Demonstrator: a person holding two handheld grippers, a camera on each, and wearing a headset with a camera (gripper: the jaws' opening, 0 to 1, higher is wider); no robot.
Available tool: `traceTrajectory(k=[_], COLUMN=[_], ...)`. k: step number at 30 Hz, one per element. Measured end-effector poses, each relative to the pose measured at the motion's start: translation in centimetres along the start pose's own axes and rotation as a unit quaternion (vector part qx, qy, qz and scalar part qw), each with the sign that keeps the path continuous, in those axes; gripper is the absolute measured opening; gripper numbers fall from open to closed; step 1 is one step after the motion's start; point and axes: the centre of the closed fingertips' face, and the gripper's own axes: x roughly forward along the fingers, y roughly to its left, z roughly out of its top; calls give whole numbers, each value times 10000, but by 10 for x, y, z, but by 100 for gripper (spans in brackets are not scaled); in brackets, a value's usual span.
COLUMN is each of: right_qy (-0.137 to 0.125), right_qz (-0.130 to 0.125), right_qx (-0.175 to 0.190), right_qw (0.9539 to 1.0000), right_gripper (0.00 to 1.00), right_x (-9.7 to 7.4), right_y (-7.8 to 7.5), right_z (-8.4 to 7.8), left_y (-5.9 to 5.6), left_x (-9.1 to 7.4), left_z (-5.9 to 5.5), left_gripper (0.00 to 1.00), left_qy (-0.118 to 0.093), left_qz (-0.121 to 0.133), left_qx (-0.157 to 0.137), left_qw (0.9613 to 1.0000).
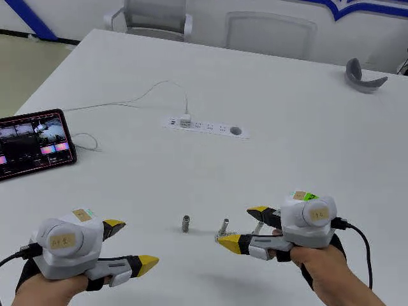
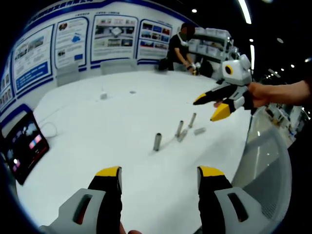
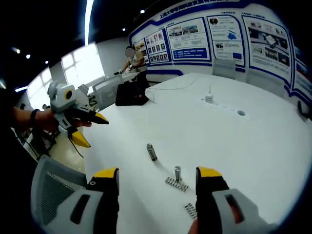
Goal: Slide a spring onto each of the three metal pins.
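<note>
Three short metal pins stand on the white table (image 1: 191, 178). The left pin (image 1: 185, 223) (image 3: 152, 151) looks ribbed, as if a spring sits on it. The middle pin (image 1: 223, 226) (image 3: 178, 173) is bare, with a loose spring (image 1: 226, 236) (image 3: 176, 184) lying at its foot. The third pin (image 1: 257, 227) (image 2: 192, 120) stands between my right gripper's fingers. Another loose spring (image 3: 191, 209) (image 2: 200, 130) lies close by. My right gripper (image 1: 243, 225) (image 3: 156, 174) is open and empty, just right of the pins. My left gripper (image 1: 131, 243) (image 2: 158, 171) is open and empty, well left of them.
A tablet (image 1: 32, 143) with a lit screen lies at the table's left edge. A white power strip (image 1: 204, 126) with a cable sits mid-table. A grey curved object (image 1: 363, 76) rests far right. Chairs (image 1: 156, 16) stand beyond the far edge. A person (image 3: 134, 66) works in the background.
</note>
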Motion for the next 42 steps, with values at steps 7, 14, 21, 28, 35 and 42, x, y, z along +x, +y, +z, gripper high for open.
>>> traceTrajectory(k=[7, 14, 21, 28, 35, 42], right_qy=[-31, -181, -219, -257, -238, -216], right_qz=[-112, -395, -593, -750, -825, -886], right_qx=[231, 450, 683, 873, 935, 995], right_qw=[9997, 9980, 9957, 9930, 9919, 9908], right_gripper=[68, 70, 73, 77, 79, 80], right_x=[-13, -32, -49, -65, -76, -85], right_y=[0, -9, -17, -21, -22, -24], right_z=[-15, -28, -42, -51, -60, -65], left_y=[-2, -10, -16, -24, -36, -49], left_x=[6, 14, 23, 31, 39, 45], left_z=[6, 12, 18, 26, 29, 35], left_gripper=[64, 64, 64, 65, 65, 65], left_qy=[5, 28, 53, 59, 88, 83], left_qz=[-56, -171, -297, -436, -558, -685], left_qx=[56, 154, 255, 351, 442, 564], left_qw=[10000, 9997, 9992, 9984, 9974, 9960])
